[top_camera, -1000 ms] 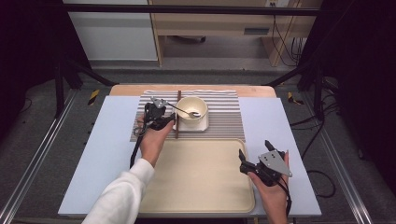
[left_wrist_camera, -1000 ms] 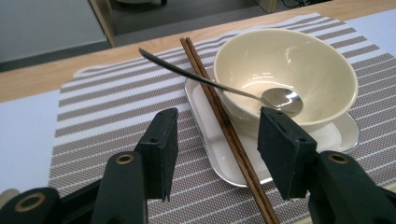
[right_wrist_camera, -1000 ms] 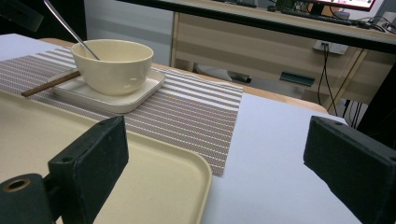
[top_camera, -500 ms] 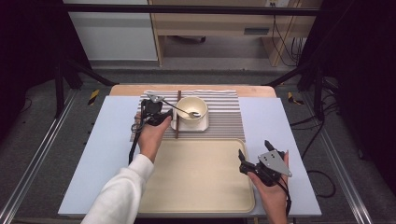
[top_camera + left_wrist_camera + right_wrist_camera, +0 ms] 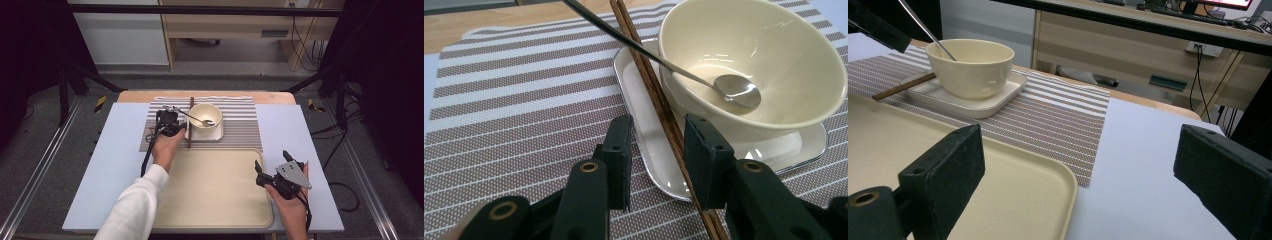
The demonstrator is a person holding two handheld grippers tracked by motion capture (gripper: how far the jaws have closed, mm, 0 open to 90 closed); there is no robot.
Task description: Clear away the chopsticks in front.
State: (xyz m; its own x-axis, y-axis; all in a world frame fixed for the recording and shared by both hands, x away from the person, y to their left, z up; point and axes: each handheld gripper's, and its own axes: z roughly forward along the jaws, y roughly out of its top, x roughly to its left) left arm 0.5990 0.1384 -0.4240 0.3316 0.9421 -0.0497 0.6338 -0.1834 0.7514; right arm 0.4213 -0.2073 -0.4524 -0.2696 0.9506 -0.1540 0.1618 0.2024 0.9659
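Note:
A pair of brown chopsticks (image 5: 190,126) (image 5: 649,85) lies along the left rim of a small white plate (image 5: 216,135) (image 5: 644,145). A cream bowl (image 5: 205,116) (image 5: 754,65) stands on that plate, and a metal spoon (image 5: 192,117) (image 5: 734,92) leans in it. My left gripper (image 5: 183,128) (image 5: 656,127) straddles the chopsticks. Its jaws have just been closing, and a gap still shows on the left pad's side. My right gripper (image 5: 271,158) (image 5: 1083,145) is held wide open at the right edge of the beige tray (image 5: 215,200), with nothing between its jaws.
A striped placemat (image 5: 240,120) (image 5: 1048,115) lies under the plate at the back of the pale blue table cover (image 5: 115,150). The beige tray fills the front middle. Black stands and cables flank the table.
My left gripper has come down and forward onto the chopsticks, and its jaws have narrowed around them. The right hand has kept still.

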